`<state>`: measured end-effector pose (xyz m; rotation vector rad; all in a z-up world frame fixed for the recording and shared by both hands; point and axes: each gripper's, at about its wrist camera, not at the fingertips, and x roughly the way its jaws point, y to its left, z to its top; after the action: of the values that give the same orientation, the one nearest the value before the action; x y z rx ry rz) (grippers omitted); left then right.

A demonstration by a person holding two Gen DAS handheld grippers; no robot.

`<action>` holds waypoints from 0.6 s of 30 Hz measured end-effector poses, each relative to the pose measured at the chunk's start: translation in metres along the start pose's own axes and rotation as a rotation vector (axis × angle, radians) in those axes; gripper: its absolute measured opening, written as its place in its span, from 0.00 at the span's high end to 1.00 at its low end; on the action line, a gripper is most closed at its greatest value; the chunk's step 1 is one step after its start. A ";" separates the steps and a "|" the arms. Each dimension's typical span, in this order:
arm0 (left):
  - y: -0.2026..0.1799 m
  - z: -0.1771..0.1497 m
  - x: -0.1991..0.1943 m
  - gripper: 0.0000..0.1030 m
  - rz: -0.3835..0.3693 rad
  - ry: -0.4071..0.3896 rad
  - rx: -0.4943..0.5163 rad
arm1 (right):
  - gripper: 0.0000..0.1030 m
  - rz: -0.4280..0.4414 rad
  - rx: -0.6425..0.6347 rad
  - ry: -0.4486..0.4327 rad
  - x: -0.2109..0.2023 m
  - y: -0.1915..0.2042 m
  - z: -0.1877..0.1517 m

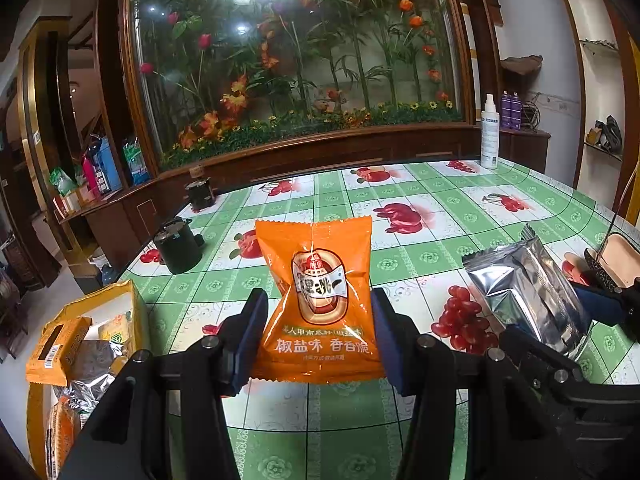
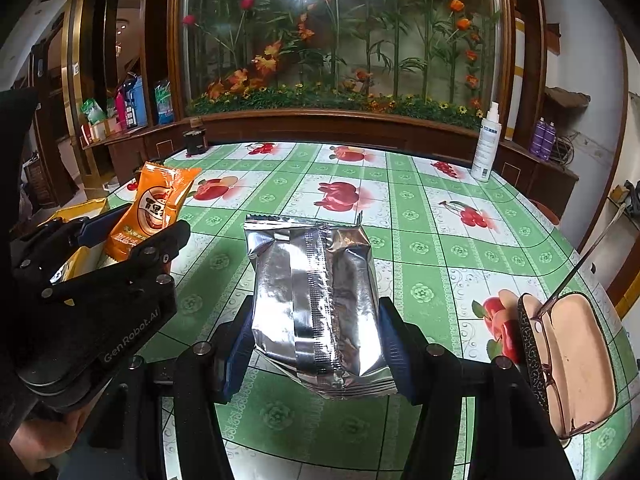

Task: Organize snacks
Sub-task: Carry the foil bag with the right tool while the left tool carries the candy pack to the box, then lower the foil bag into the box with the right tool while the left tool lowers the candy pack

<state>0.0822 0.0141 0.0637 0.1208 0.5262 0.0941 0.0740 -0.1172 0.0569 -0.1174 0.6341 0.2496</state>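
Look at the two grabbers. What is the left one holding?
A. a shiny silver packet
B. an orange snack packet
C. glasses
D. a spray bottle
B: the left gripper pinches the orange packet between its blue pads, while the right gripper has the silver packet.

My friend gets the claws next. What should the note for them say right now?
Left claw: shut on the orange snack packet, held up above the table.
Right claw: shut on the silver foil packet, also lifted.
The yellow box sits at the table's left edge, beside the left claw, with several snack packets already in it.
Done: some snacks boxed, these two picked up.
Left: probably put both packets into the yellow box; the left one is nearer.
Watch the open glasses case on the right.
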 end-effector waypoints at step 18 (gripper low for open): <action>0.076 0.034 -0.042 0.50 -0.001 -0.029 -0.162 | 0.39 0.043 0.012 -0.021 -0.010 0.023 0.002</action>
<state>0.0586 0.0807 0.1241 -0.0362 0.4876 0.1336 0.0612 -0.0966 0.0644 -0.0902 0.6179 0.2879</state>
